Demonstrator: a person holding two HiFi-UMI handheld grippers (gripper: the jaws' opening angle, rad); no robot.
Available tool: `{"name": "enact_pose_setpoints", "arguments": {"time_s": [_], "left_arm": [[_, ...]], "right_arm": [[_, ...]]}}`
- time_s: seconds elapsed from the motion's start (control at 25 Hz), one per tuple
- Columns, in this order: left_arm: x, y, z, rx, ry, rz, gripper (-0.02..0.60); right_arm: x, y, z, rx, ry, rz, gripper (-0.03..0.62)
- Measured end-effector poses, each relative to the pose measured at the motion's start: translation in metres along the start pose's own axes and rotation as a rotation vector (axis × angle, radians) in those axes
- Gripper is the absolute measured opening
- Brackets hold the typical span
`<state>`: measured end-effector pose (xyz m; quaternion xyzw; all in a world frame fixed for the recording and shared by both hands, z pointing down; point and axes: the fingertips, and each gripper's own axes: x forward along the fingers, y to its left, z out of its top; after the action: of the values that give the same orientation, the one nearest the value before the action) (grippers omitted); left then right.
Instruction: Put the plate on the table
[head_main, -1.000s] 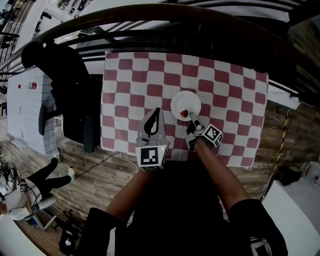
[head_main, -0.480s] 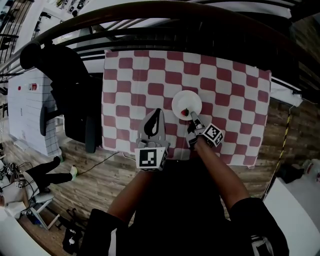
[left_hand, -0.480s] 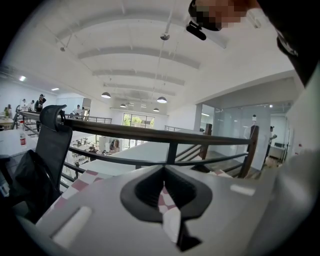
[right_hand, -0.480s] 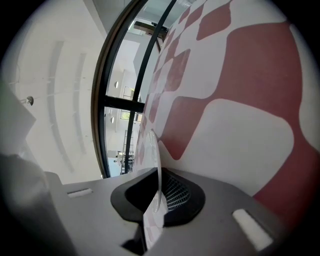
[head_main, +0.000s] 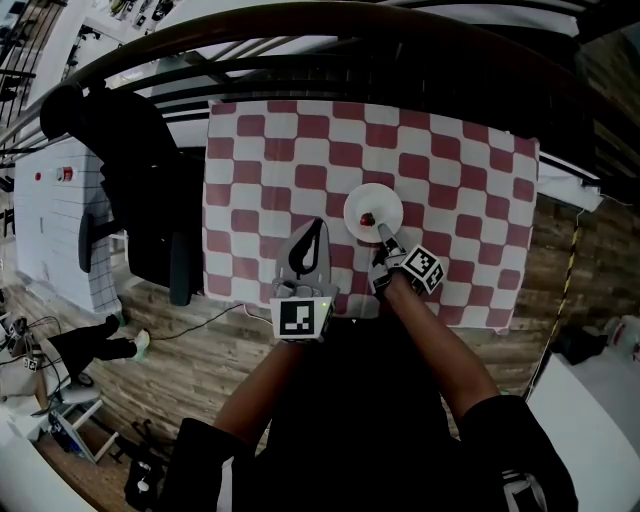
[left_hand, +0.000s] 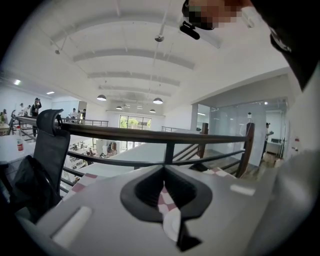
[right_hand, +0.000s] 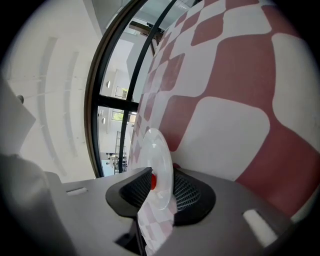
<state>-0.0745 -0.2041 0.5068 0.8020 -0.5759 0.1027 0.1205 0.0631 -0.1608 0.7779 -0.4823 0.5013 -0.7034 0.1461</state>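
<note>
My right gripper (head_main: 380, 231) is opening its fingers around the near rim of the plate (head_main: 373, 205), which lies on the checked bench (head_main: 260, 150) right of centre, so I judge the placing nearly done; my left gripper (head_main: 314, 224) is clenched empty, and the red speck (head_main: 367, 219) on the plate is too small to name.

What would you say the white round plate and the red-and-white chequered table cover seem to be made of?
The white round plate looks like glossy plastic, going by its thin rim and bright highlights, though glazed ceramic is possible. The red-and-white chequered table cover looks like matt cloth or vinyl: it shows no glare and its wavy edges hang over the table.
</note>
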Motion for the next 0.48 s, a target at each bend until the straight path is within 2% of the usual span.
{"name": "enact_pose_setpoints", "arguments": {"time_s": [0.24, 0.48], "left_arm": [[-0.007, -0.009, 0.003, 0.039, -0.008, -0.026, 0.009], [-0.013, -0.011, 0.003, 0.018, 0.003, -0.021, 0.009]], "right_arm": [[-0.009, -0.004, -0.001, -0.008, -0.010, -0.086, 0.133], [-0.018, -0.008, -0.005, -0.012, 0.000, -0.112, 0.143]]}}
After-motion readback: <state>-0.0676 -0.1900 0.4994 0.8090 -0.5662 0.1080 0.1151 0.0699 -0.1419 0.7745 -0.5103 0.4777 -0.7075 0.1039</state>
